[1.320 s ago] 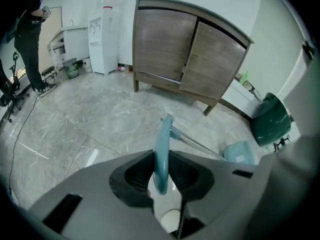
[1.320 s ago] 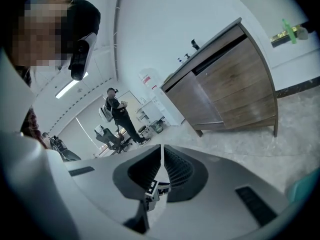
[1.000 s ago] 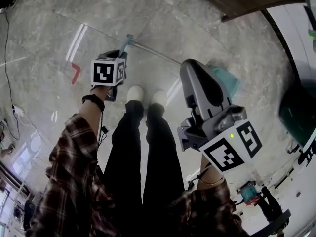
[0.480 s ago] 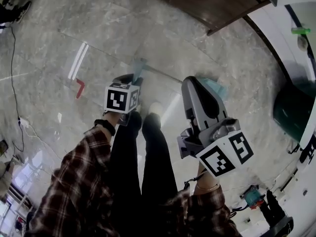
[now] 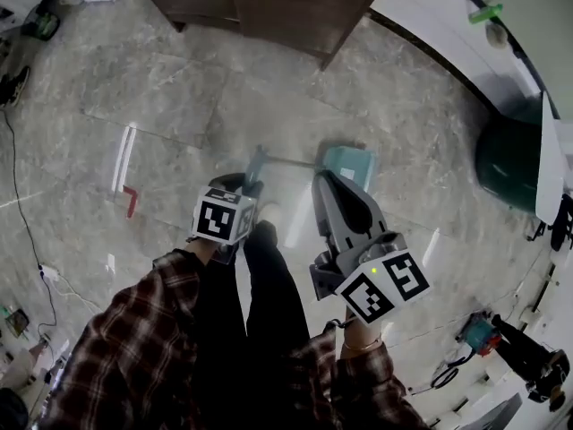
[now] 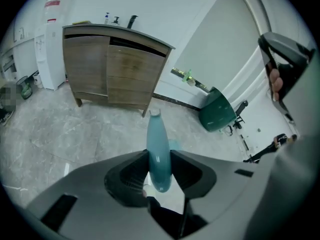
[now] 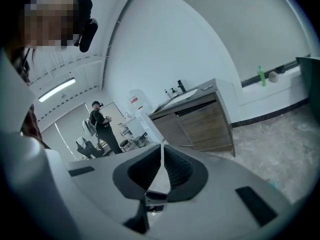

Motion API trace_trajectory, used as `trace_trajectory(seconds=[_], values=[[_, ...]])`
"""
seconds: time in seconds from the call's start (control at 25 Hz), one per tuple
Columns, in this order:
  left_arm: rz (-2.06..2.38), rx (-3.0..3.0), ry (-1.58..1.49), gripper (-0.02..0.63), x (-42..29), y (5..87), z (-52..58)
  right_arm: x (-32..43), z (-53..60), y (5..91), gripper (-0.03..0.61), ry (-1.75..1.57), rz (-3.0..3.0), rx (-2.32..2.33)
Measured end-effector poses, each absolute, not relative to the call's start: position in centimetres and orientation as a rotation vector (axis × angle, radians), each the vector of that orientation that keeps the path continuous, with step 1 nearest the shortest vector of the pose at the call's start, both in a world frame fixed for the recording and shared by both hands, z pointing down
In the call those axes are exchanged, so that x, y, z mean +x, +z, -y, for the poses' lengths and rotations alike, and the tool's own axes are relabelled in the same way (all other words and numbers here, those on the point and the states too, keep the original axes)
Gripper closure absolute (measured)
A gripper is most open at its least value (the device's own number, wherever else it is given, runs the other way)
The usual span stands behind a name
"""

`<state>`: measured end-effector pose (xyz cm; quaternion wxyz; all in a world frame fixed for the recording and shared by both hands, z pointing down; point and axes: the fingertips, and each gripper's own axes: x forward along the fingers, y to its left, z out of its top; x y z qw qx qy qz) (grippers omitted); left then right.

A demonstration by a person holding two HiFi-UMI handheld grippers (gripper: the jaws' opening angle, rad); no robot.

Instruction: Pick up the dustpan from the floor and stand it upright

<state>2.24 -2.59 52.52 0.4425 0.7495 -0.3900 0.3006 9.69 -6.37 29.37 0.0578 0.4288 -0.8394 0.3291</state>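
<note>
The grey marble floor (image 5: 179, 88) runs out to a wooden cabinet (image 5: 269, 7) ahead of the person. On or just above the floor, in front of the feet, is the teal dustpan (image 5: 347, 164); whether its pan rests on the floor cannot be told. Its thin rod runs from the pan leftward across the head view to the teal handle grip (image 6: 156, 134), so the long axis lies sideways and slanted, not yet upright.

The left claw (image 6: 159, 155) grasps that grip. Its jaws have just been opening, yet the grip fills the gap and meets both pads, and its capped tip points away toward the cabinet. The right claw (image 7: 161, 149) is clenched on nothing, with its nose just beside the pan.

The pan lies to the right of the left claw, so standing the dustpan up likely means bringing the grip over the pan.
</note>
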Motion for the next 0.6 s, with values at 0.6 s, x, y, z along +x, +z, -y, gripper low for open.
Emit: trace_trajectory(seconds=[0.6], values=[[0.68,1.947,0.661,0.482,21.6,44.3,2.7,26.2,3.0,26.4,0.566,1.013,2.385,1.585]])
